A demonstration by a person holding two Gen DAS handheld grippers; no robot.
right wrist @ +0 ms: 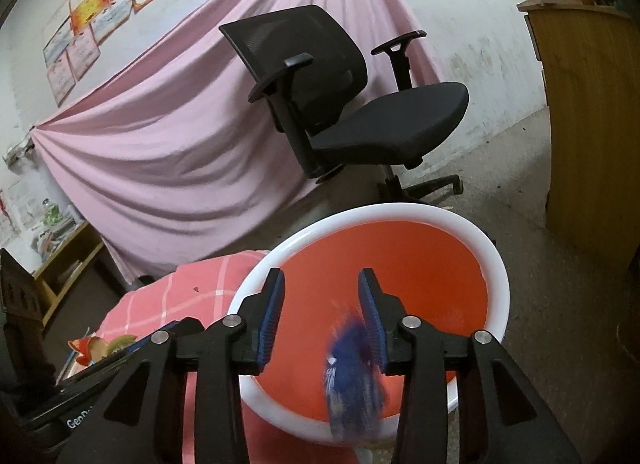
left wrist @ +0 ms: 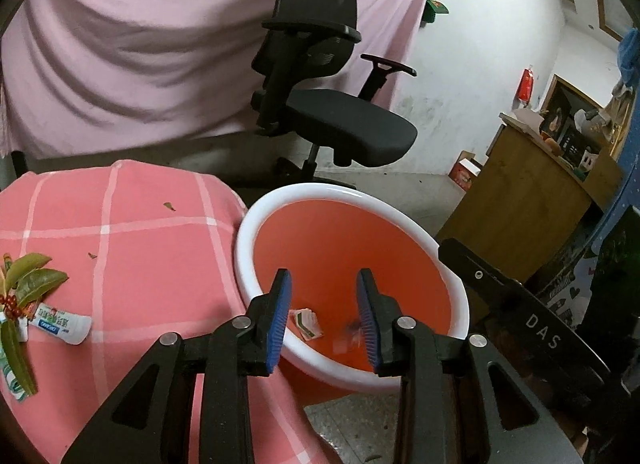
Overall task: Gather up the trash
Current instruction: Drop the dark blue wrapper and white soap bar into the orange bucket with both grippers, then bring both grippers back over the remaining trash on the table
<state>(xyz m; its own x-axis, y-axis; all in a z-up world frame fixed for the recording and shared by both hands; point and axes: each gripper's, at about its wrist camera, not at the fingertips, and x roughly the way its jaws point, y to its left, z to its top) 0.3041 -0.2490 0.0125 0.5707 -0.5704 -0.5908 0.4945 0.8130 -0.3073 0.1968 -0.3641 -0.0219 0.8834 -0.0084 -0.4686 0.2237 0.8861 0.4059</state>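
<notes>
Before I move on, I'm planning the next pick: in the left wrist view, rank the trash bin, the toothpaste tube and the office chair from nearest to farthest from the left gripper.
1. Trash bin: right under the open left gripper.
2. Toothpaste tube: to the left, on the pink checked cloth.
3. Office chair: farthest, beyond the bin by the pink curtain.

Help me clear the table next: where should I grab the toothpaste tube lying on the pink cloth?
Grip the toothpaste tube across its flat middle, coming from above with the left hand-held gripper, fingers straddling its narrow width. It lies flat; leaves crowd its left end.
</notes>
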